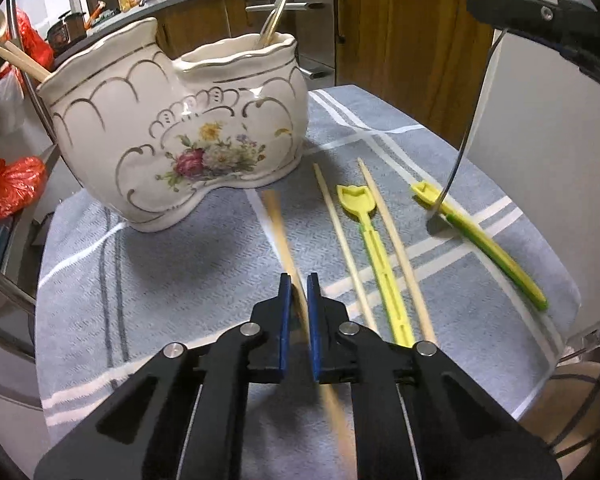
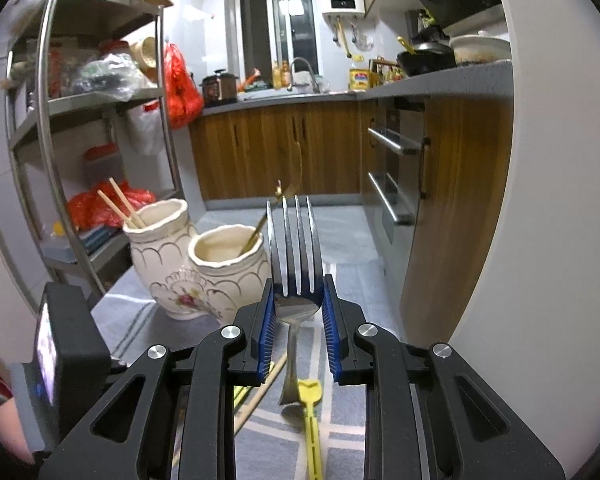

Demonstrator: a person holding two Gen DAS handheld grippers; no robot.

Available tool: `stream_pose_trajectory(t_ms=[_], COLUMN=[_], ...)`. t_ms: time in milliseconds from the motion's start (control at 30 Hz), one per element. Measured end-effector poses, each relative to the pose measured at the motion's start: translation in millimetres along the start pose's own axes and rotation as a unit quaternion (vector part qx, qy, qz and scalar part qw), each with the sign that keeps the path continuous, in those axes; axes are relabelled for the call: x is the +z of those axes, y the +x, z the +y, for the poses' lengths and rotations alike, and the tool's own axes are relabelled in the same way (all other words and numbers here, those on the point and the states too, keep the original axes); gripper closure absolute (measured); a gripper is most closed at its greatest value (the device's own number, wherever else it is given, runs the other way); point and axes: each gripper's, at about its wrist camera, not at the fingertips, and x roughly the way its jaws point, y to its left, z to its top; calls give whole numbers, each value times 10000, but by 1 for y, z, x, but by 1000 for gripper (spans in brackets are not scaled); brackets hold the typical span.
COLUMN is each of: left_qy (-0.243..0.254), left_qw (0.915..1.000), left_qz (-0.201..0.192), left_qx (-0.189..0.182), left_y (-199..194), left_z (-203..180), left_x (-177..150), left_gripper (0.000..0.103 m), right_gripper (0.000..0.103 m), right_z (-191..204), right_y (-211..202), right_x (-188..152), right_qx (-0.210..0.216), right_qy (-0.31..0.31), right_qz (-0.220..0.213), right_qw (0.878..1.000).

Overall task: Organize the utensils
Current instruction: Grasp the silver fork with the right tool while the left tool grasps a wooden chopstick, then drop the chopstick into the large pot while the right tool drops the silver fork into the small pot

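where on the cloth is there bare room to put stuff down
Bare cloth lies left of the left gripper, below the ceramic holder. To the right it is crowded: two loose chopsticks flank the yellow spade pick, with the yellow-green stick beyond.

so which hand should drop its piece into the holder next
Probably right: its gripper holds the fork upright, near the holder. The left gripper holds a blurred chopstick lying low.
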Motion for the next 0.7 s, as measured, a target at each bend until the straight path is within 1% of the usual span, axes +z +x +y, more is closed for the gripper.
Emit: stream_pose_trajectory(t_ms=[67, 133, 233, 267, 367, 433, 533, 633, 700], left_qy=[-56, -107, -156, -159, -102, -99, -162, -274, -269], left_qw=[9997, 9985, 9942, 9929, 9867, 9822, 9730, 9648, 9610], left_qz=[-135, -366, -817, -945, -1493, -1783, -2252, -2570, -2718], left_qx=[-174, -389, -675, -699, -631, -585, -486, -494, -434], left_y=[-4, -14, -31, -36, -56, -66, -85, -102, -109], left_z=[6, 14, 24, 27, 35, 39, 51, 62, 70], left_x=[-1, -3, -8, -9, -11, -12, -12, -10, -6], left_gripper=[98, 98, 98, 98, 98, 98, 98, 98, 98], right_gripper=[80, 80, 80, 80, 80, 80, 80, 80, 80], right_z=[1, 2, 2, 3, 6, 9, 15, 19, 21], right_y=[-3, -4, -8, -8, -12, -15, -17, -18, -18], right_x=[1, 1, 3, 3, 5, 6, 8, 13, 17], right_qx=[25, 41, 67, 77, 99, 111, 125, 133, 164], right_qy=[1, 2, 27, 31, 28, 4, -38, -45, -39], right_qz=[-51, -77, -147, -161, -232, -274, -341, -411, -454], right_qw=[10000, 10000, 9999, 9998, 9997, 9996, 9993, 9991, 9988])
